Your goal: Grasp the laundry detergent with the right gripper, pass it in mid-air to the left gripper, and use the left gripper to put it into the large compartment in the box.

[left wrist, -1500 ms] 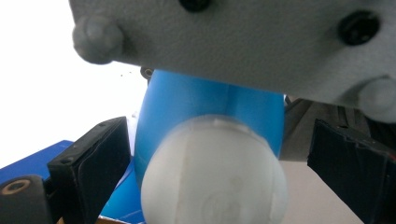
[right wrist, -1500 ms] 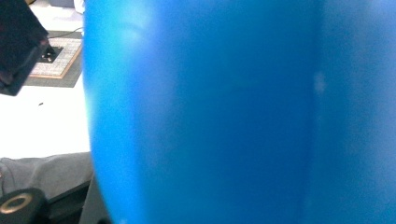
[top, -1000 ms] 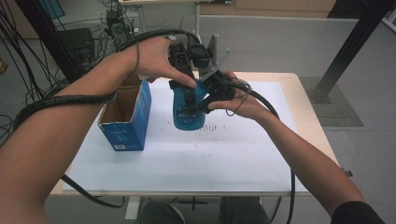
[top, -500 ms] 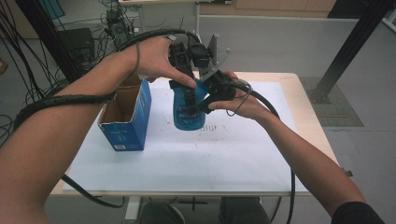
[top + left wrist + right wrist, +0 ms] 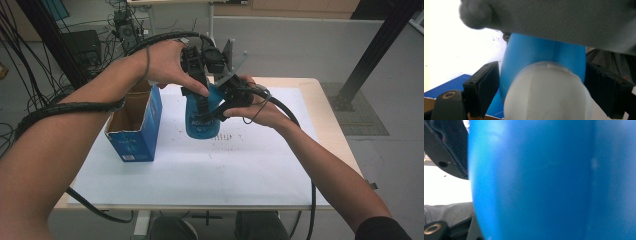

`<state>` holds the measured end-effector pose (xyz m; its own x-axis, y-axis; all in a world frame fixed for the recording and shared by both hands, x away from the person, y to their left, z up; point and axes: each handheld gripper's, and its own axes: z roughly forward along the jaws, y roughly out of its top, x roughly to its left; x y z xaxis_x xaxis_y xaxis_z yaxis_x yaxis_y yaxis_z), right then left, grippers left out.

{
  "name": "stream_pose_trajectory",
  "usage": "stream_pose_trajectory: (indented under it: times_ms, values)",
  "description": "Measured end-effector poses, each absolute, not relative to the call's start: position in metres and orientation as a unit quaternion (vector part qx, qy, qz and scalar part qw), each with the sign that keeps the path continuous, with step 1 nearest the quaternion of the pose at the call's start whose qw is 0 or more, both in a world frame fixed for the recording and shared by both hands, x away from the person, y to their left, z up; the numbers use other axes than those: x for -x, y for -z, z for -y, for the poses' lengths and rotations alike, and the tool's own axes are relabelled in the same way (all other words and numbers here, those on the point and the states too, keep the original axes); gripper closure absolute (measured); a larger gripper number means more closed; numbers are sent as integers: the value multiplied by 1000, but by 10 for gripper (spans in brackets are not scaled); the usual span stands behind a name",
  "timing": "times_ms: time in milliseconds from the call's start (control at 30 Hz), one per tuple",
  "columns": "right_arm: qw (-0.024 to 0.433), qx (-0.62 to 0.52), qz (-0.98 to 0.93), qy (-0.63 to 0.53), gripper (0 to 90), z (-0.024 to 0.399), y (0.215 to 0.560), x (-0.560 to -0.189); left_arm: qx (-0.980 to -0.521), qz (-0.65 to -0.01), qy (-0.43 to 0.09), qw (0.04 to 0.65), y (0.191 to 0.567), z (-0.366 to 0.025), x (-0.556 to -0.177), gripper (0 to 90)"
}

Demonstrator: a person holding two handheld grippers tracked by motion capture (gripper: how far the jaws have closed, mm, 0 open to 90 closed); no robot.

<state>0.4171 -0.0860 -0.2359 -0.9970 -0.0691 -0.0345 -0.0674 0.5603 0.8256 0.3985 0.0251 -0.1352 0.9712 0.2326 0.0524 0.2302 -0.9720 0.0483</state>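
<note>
Box (image 5: 134,131) of blue card stands open-topped left of the blue bottle (image 5: 201,119); the left gripper (image 5: 199,92), jaws just closing, straddles the bottle's white cap (image 5: 546,92) (pads barely clear); the right gripper (image 5: 226,102) clamps its right shoulder.

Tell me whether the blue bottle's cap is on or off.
On. In the left gripper view a white cap sits atop the blue bottle, between the left gripper's jaws, which have just been closing.

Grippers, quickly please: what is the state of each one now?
Left gripper: jaws just closing around the white cap of the blue bottle; contact cannot be told.
Right gripper: shut on the blue bottle's body.
</note>
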Motion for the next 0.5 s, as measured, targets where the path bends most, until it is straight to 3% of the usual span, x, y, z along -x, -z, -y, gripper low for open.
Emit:
stream_pose_trajectory:
  times_ms: [233, 500]
  values:
    - [-4, -49, 881, 470, 442, 86, 235, -416, -992, -116, -30, 29, 135, -23, -398, 218]
    - [-3, -47, 880, 473, 441, 87, 233, -414, -993, -111, -28, 27, 133, -23, -397, 349]
